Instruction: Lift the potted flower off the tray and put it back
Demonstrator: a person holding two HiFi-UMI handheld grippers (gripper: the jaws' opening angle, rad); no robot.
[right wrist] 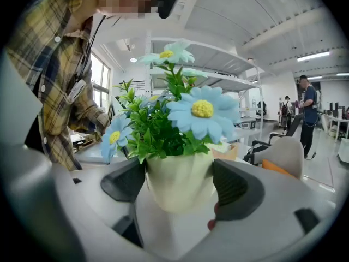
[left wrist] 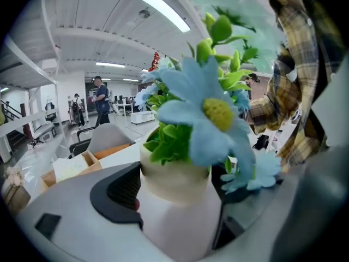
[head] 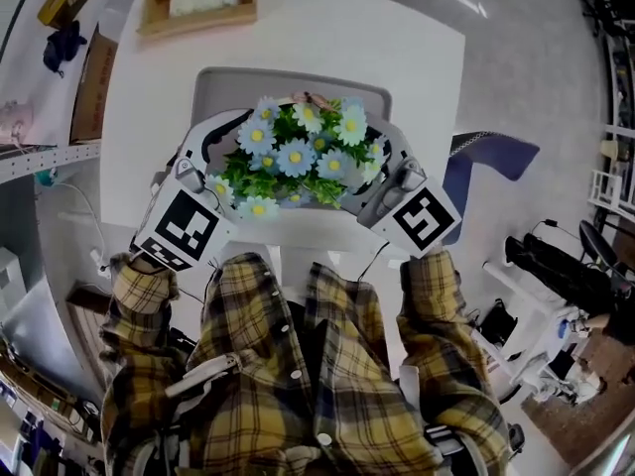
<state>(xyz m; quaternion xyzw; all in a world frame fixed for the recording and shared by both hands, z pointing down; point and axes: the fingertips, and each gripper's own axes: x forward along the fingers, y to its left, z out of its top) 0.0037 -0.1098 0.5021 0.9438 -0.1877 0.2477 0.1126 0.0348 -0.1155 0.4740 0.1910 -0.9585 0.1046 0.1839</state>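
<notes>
The potted flower (head: pixel 298 157), blue and white daisies over green leaves, sits above the grey tray (head: pixel 223 87) in the head view. Its blooms hide the pot there. My left gripper (head: pixel 233 162) reaches in from the left and my right gripper (head: pixel 382 167) from the right. In the left gripper view the cream pot (left wrist: pixel 174 173) is squeezed between the dark pads (left wrist: pixel 117 192) of the left gripper (left wrist: pixel 174 187). The right gripper view shows the same pot (right wrist: pixel 180 182) clamped by the right gripper (right wrist: pixel 180 190). Whether the pot touches the tray I cannot tell.
The tray lies on a white table (head: pixel 407 58). A wooden box (head: pixel 198 3) with white contents stands at the table's far edge. My plaid sleeves (head: pixel 149 305) fill the foreground. People and chairs (right wrist: pixel 283 152) show far off.
</notes>
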